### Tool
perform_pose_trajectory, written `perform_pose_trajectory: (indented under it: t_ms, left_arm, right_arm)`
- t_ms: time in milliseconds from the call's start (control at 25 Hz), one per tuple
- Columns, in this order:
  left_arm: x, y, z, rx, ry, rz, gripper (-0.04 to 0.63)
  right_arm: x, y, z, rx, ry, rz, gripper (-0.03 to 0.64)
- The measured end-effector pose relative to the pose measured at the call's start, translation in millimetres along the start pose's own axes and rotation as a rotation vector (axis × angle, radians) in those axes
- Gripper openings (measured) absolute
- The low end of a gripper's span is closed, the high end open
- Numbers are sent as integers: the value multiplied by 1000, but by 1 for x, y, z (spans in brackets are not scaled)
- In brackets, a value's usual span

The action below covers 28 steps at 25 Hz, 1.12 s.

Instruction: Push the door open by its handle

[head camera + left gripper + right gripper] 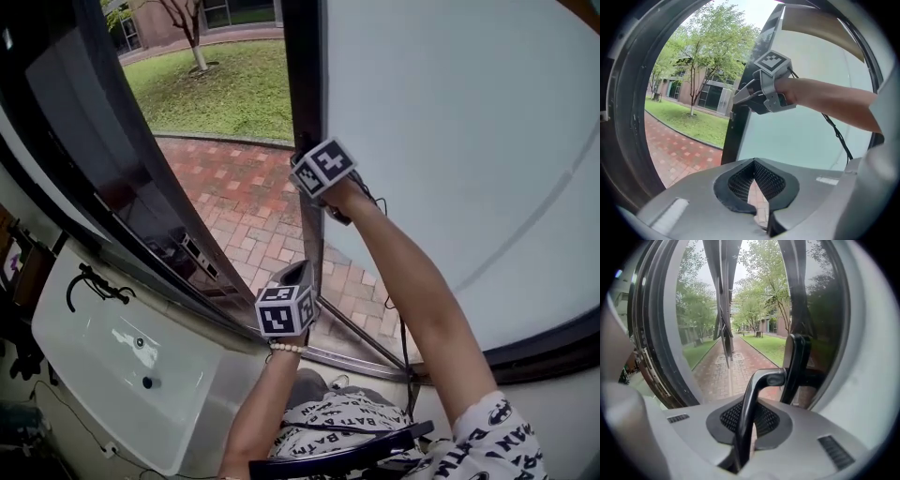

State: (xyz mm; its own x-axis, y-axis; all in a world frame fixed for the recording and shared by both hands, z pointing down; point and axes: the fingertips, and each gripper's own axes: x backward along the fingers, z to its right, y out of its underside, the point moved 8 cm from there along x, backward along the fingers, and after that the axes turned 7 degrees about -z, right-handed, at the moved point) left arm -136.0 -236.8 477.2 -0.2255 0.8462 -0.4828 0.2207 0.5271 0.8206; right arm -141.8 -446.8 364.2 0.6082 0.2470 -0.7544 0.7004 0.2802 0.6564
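Red brick paving [246, 199] shows through the open doorway, and beyond it lie a green lawn [225, 84] and a tree trunk [197, 54]. The door [450, 141] is a large pale frosted panel in a dark frame, swung outward on the right of the head view, and its dark upright edge runs down the middle of the opening. To the left stands a dark glass pane [98, 150] in a black frame. Below that pane, indoors, is a white box-like container [122, 370] with a black fitting at its top corner. Nothing blocks the doorway itself. The person's lap, in patterned cloth, is at the bottom edge. A black cable [401, 330] hangs below the outstretched right forearm. The black door handle [761, 380] is a bent lever fixed at the door's upright edge, about halfway up the part that shows. The right gripper [749, 404] reaches up to that edge, and its fingers [729, 417] are clamped on the lever, which runs up between them and bends over to its black mount on the frame. The left gripper [753, 161] hangs lower and nearer the person, just inside the threshold. It points out through the gap toward the door's edge and touches nothing. Its fingers [739, 182] are drawn together at the tips and empty, with only a sliver of brick showing between the pads.
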Motion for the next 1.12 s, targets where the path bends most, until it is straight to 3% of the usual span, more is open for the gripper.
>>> perform_pose_trajectory:
  t_ms: [240, 520, 1120]
  left_arm:
    - [-20, 4, -2, 31, -24, -18, -8]
    - [-61, -6, 2, 4, -14, -33, -8]
    - [-220, -50, 20, -44, 97, -61, -8]
  right_arm:
    - [-1, -3, 59, -60, 31, 16, 23]
    - [2, 3, 129, -135, 73, 26, 23]
    - [25, 41, 294, -288, 220, 76, 20]
